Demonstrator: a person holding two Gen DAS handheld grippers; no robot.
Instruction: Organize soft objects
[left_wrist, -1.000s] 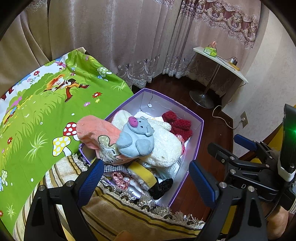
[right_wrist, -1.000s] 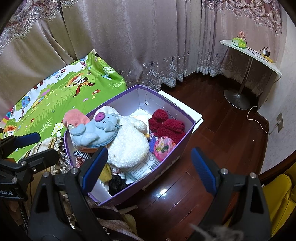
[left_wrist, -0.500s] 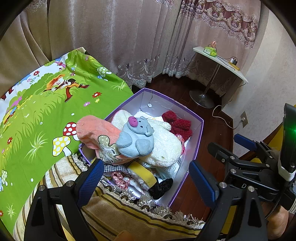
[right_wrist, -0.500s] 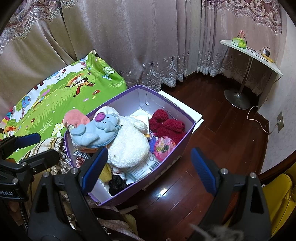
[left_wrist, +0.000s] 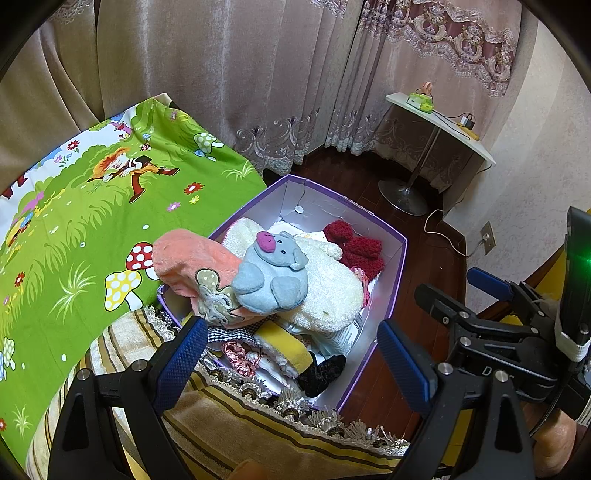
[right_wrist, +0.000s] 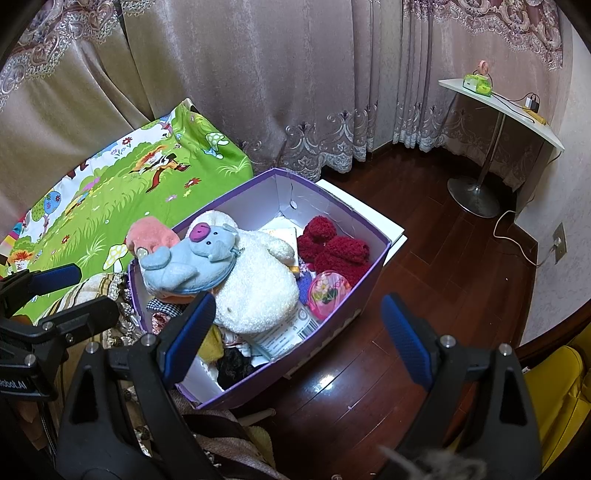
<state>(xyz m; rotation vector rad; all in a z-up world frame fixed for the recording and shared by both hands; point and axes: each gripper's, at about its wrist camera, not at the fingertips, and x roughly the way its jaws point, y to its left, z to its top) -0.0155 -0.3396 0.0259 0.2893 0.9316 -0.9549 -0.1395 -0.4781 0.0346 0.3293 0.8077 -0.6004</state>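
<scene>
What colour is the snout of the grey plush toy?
Purple-pink; the snout shows best in the left wrist view.

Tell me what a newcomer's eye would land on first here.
Probably the grey plush elephant with a pink snout, lying on top of the heap in the overfilled purple cardboard box on the dark wood floor. Next, the bright green cartoon-print bedspread beside the box, and the fluffy dark red knitwear inside it.

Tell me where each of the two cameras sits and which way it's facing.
Left wrist: on the left tool, angled down at the purple box beside the bed; right tool and a hand show.
Right wrist: on the right tool, angled down at the box and floor; left tool shows.
Shared: box, grey plush, side table.
</scene>
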